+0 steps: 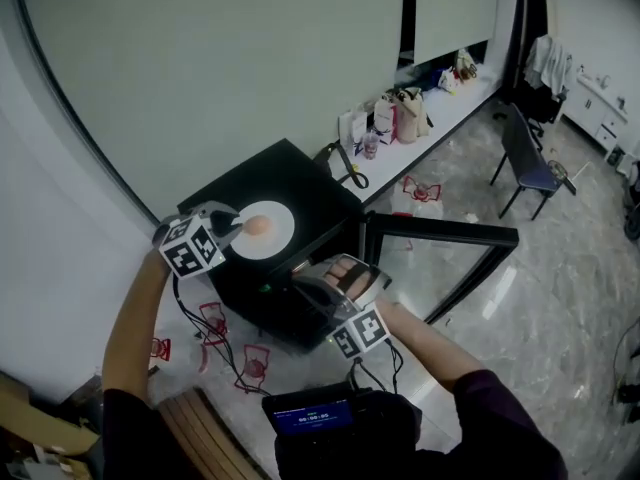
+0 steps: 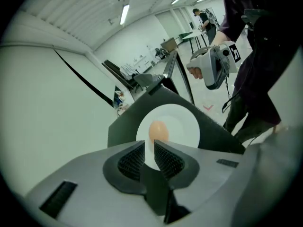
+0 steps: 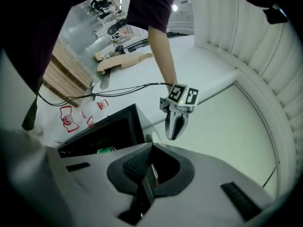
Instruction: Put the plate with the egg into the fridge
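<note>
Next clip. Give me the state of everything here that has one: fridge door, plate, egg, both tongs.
fridge door: swung wide open.
plate: on top of the fridge, not inside.
egg: whole, lying on the plate.
left tongs: narrowly apart, empty, close to the plate's rim.
right tongs: shut, empty, near the fridge's open front.

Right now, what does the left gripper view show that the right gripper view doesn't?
Only the left gripper view shows the egg, sitting on the white plate, and the right claw. Only the right gripper view shows the left claw, something green inside the fridge, and red marks on the floor. Both show the fridge and the person in dark clothes.
</note>
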{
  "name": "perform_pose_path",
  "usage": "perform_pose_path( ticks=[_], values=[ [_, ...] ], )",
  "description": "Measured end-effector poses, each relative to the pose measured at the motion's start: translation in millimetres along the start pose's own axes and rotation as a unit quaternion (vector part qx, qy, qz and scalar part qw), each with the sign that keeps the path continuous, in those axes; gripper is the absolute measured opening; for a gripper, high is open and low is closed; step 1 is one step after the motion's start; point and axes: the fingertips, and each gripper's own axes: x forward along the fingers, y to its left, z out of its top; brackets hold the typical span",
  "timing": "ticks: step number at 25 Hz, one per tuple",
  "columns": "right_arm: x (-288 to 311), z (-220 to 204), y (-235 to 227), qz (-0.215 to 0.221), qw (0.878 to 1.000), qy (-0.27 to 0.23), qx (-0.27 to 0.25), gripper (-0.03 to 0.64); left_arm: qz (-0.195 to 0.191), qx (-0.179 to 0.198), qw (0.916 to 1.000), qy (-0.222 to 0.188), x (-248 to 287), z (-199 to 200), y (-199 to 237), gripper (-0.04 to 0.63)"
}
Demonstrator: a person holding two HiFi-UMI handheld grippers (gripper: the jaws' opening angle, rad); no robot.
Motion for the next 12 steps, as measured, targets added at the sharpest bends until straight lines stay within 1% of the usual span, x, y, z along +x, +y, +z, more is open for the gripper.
perform_pose_path(
  ticks=[2,5,7,9,12],
  values=[
    [10,-3,-5,0.004,1.000,0.002,-0.015,0.009,-0.048,-0.009,0.9984,0.028,15,-14,9,0.048],
    [22,-9,-11,0.003,0.999,0.010,-0.035,0.009,-0.120,-0.045,0.9905,0.050,39,-24,19,0.097],
    [28,-11,-15,0.000,0.999,0.018,-0.050,0.009,-0.158,-0.061,0.9836,0.062,51,-26,23,0.104],
    [32,-12,-17,0.002,0.998,0.027,-0.061,0.011,-0.193,-0.067,0.9763,0.071,55,-27,25,0.104],
    [36,-13,-15,0.012,0.997,0.040,-0.068,0.011,-0.233,-0.072,0.9675,0.069,56,-26,24,0.104]
  ],
)
